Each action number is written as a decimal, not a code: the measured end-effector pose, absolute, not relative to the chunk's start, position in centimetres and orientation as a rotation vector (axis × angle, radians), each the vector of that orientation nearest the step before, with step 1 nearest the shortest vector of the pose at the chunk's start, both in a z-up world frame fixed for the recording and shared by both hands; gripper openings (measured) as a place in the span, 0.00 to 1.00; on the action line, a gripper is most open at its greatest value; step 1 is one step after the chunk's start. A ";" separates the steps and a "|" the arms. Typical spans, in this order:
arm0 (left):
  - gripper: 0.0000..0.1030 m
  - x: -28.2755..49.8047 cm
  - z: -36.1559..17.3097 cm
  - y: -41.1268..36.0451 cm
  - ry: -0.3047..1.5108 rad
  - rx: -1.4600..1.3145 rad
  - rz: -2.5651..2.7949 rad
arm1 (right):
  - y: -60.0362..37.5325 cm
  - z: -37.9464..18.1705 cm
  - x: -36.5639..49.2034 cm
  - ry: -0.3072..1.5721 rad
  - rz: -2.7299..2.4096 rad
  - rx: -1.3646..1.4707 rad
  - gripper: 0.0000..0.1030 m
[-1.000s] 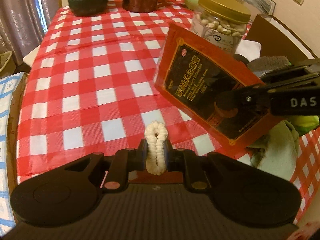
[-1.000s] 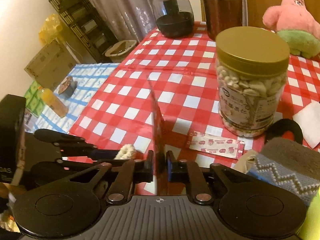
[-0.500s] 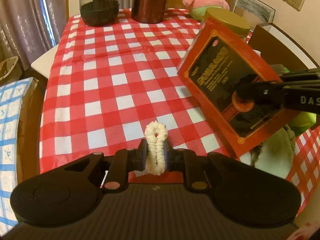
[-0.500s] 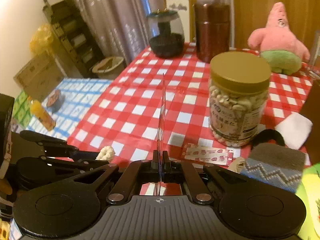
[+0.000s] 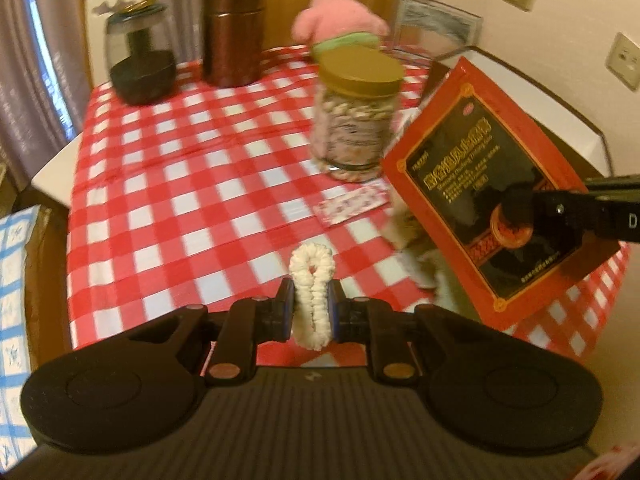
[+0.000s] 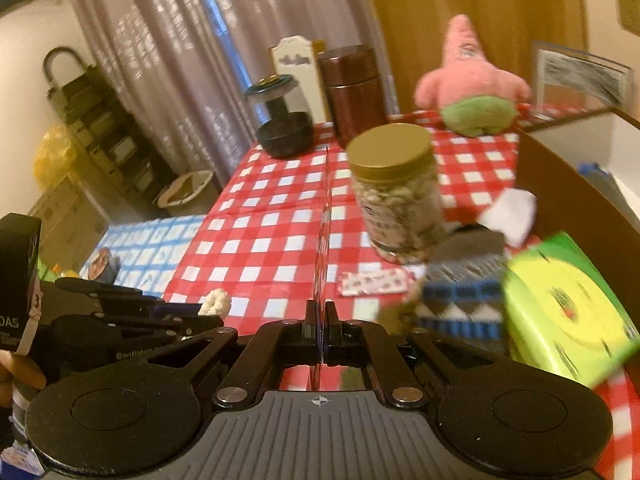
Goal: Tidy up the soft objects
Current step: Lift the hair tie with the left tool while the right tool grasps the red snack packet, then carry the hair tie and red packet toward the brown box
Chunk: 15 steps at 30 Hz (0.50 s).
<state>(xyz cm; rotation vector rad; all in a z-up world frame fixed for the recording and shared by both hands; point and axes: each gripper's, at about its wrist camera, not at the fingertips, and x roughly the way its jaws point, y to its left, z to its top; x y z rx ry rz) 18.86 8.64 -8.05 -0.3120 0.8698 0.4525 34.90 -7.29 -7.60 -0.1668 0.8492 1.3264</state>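
My left gripper [image 5: 311,308] is shut on a white fluffy scrunchie [image 5: 311,285] and holds it above the red-checked tablecloth [image 5: 192,184]; the scrunchie also shows in the right wrist view [image 6: 216,302]. My right gripper [image 6: 321,330] is shut on a flat red-and-black packet [image 5: 492,196], held upright and seen edge-on in its own view [image 6: 324,240]. A pink star plush [image 5: 336,20] with green shorts sits at the table's far side. A grey knitted cloth [image 6: 464,280] with a blue zigzag lies at the right.
A gold-lidded jar of nuts [image 5: 356,116] stands mid-table, a small patterned sachet [image 5: 352,204] in front of it. A dark glass jar [image 5: 138,64] and a brown canister [image 5: 234,32] stand at the back. A green box [image 6: 560,300] and a white pad [image 6: 512,212] lie at right.
Both grippers have risen and tilted up, so the far side of the table and the plush have come into view. The packet and the scrunchie stay gripped.
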 end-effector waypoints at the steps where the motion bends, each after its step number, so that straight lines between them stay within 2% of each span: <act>1: 0.15 19.1 -7.9 8.2 0.869 -0.304 0.438 | -8.0 -7.5 35.0 0.853 1.315 -0.157 0.01; 15: 0.15 24.1 -7.0 1.4 0.878 -0.212 0.168 | -20.1 -6.8 35.9 0.915 1.057 -0.046 0.01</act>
